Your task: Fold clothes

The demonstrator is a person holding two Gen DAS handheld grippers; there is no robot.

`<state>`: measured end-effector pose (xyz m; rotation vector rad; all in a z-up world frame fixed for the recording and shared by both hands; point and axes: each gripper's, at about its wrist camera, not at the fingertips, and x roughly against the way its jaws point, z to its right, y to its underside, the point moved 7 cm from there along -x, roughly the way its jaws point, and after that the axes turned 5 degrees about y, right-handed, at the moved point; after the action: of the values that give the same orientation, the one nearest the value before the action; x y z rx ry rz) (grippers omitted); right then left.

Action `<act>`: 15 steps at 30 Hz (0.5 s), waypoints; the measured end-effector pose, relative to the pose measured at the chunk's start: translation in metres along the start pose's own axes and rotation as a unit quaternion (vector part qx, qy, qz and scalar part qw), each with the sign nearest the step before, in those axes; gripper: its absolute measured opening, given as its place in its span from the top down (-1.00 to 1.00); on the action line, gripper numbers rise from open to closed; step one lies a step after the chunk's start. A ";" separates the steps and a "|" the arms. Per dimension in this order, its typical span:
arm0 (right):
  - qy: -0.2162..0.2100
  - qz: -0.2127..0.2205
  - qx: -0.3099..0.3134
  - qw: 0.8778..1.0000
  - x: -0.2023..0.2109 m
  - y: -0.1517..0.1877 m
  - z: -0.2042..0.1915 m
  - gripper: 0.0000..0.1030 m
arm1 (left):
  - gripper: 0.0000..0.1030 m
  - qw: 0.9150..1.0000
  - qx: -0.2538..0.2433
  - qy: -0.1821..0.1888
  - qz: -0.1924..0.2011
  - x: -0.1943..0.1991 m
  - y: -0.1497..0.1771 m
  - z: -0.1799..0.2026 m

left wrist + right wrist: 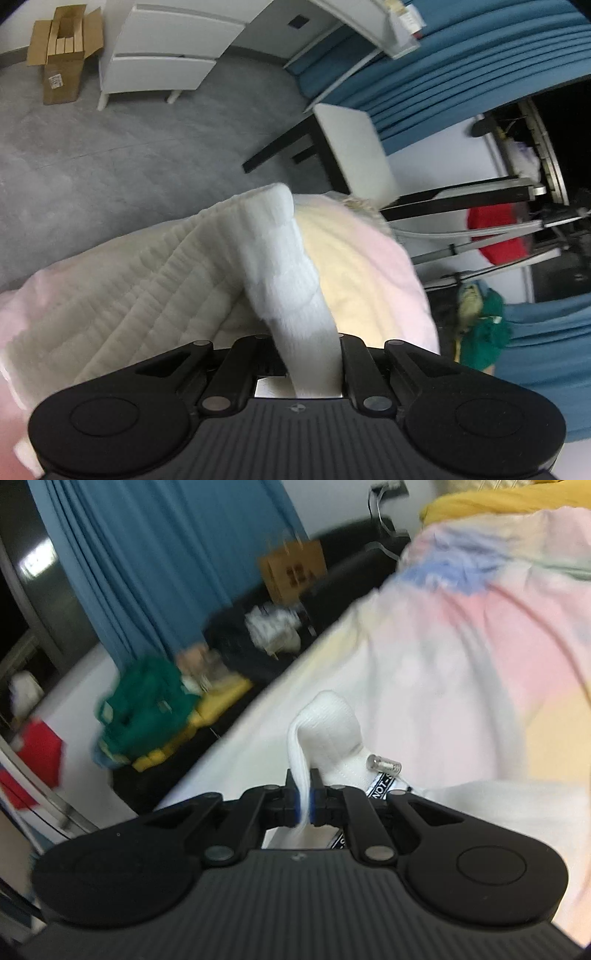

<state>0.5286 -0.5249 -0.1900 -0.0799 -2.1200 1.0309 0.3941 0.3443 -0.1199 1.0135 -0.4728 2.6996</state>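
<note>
Both grippers (pixel 308 354) (pixel 304 806) pinch soft ribbed white garment (pixel 147 280).

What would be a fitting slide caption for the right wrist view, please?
Right gripper shut on a bunched white garment, with its drawstring tip dangling above a pastel blanket.

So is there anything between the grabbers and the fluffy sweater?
No. The left gripper and right gripper are each shut directly on a fold of the pastel sweater, with nothing visible between their pads and the fabric.
</note>
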 end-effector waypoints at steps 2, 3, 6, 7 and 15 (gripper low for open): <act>-0.002 -0.014 0.003 1.000 -0.013 0.006 -0.002 0.80 | 0.74 1.000 -0.014 -0.013 -0.005 -0.010 0.001 0.000; -0.011 -0.017 0.006 1.000 -0.014 0.006 -0.002 0.74 | 0.75 1.000 -0.016 -0.013 -0.007 -0.007 0.001 -0.002; -0.040 -0.032 0.004 0.999 -0.011 0.004 0.002 0.48 | 0.54 1.000 -0.027 -0.003 -0.015 0.000 0.003 -0.004; -0.050 -0.036 0.001 0.998 -0.005 0.002 0.005 0.42 | 0.26 0.999 -0.035 0.005 -0.015 0.006 0.004 -0.005; -0.089 -0.006 0.004 0.996 0.097 -0.002 0.043 -0.53 | -0.25 0.994 -0.103 0.038 -0.007 0.088 0.050 -0.003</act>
<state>0.4324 -0.5188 -0.1463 0.0303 -2.2741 1.0735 0.3114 0.3075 -0.0739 0.8511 -0.7083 2.5996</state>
